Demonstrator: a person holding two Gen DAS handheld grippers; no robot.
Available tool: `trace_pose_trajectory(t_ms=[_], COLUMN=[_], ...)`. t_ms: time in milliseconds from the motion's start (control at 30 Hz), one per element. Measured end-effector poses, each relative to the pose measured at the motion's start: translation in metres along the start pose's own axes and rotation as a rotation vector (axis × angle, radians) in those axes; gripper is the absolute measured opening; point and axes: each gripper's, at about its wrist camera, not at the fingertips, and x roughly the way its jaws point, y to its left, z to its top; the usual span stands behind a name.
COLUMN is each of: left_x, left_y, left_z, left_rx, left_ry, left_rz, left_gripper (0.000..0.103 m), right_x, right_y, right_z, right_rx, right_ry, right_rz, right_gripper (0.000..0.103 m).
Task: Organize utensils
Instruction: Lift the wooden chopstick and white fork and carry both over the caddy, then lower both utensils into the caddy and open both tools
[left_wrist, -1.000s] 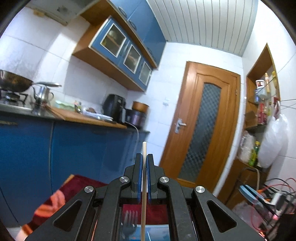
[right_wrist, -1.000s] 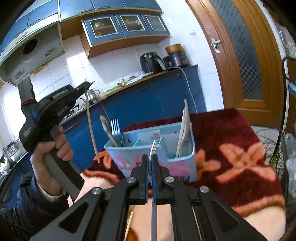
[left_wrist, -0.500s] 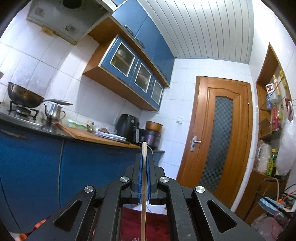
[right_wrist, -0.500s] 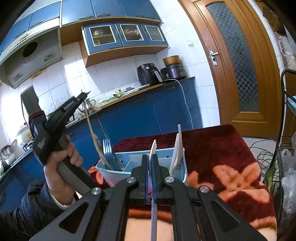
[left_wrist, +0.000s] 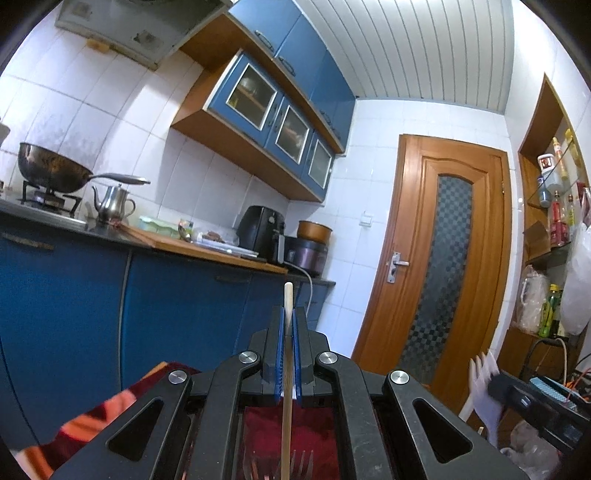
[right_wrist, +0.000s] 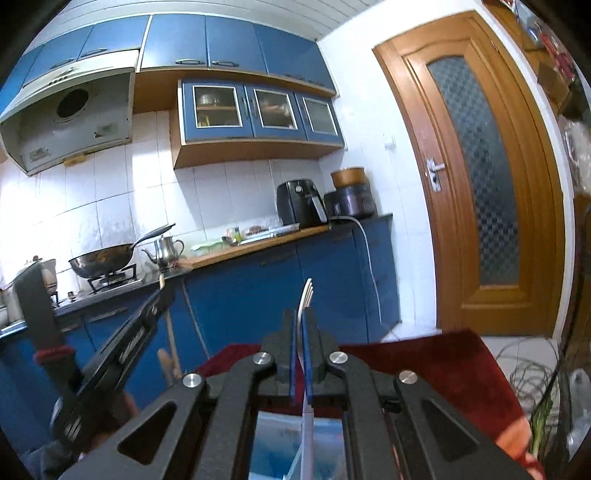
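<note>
My left gripper (left_wrist: 287, 321) is shut on a thin wooden chopstick (left_wrist: 286, 413) that stands upright between its blue pads. Fork tines (left_wrist: 301, 463) show below it, over the red cloth. My right gripper (right_wrist: 300, 325) is shut on a white plastic fork (right_wrist: 306, 299), tines up. The light blue utensil caddy (right_wrist: 277, 443) lies right below the right gripper, mostly hidden by it. In the right wrist view the left gripper (right_wrist: 162, 295) is at the left with its chopstick (right_wrist: 170, 332). In the left wrist view the white fork (left_wrist: 482, 384) appears at the lower right.
A red patterned cloth (right_wrist: 443, 365) covers the table. Blue kitchen cabinets (left_wrist: 166, 306) and a counter with a wok (left_wrist: 51, 171), kettle (left_wrist: 112, 201) and air fryer (left_wrist: 260, 232) stand behind. A wooden door (left_wrist: 439, 266) is at the right, with shelves and cables beside it.
Both grippers have tilted up, so the caddy has dropped almost out of view under the right gripper. The left gripper has moved nearer the right one. Both still hold their utensils.
</note>
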Motion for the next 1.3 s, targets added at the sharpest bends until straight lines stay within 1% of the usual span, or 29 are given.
trace_pose_trajectory(t_ms=[100,200,367,500,633,667,733,800,867,1133,1300], left_x=[0.001,0.003,0.006,0.006,0.004,0.002,-0.001,-0.005,-0.011,-0.045,-0.065], left_y=[0.002,0.003,0.001,-0.003,-0.008,-0.009,-0.010,-0.011,-0.011,-0.008,-0.006], left_z=[-0.001,-0.003,-0.007,-0.010,-0.012,-0.012,-0.012,-0.010,-0.008,0.003,0.010], left_rx=[-0.002,-0.008,-0.009,0.012,0.033,0.039,0.048,0.049,0.052,0.074,0.090], left_ry=[0.005,0.016,0.040,0.068,0.122,0.131,0.154,0.172,0.191,0.244,0.274], left_rz=[0.002,0.001,-0.009,-0.024,-0.050,-0.055,-0.065,-0.075,-0.085,-0.120,-0.125], left_gripper=[0.004,0.004,0.004,0.004,0.005,0.007,0.010,0.011,0.011,0.011,0.011], right_x=[0.014,0.022,0.022,0.017,0.009,0.007,0.000,-0.009,-0.018,-0.050,-0.063], right_y=[0.008,0.010,-0.001,-0.012,-0.018,-0.020,-0.022,-0.022,-0.022,-0.013,-0.005], right_z=[-0.002,-0.008,-0.013,-0.017,-0.015,-0.014,-0.012,-0.010,-0.009,-0.005,-0.007], right_rx=[-0.059,-0.092,-0.054,-0.014,0.033,0.043,0.061,0.074,0.082,0.115,0.134], right_ry=[-0.030,-0.038,-0.014,0.036,0.062,0.063,0.062,0.055,0.049,0.072,0.123], right_rz=[-0.040,-0.069,-0.079,-0.054,-0.040,-0.037,-0.028,-0.021,-0.019,-0.017,-0.004], right_gripper=[0.005,0.005,0.005,0.005,0.006,0.008,0.011,0.015,0.016,0.018,0.021])
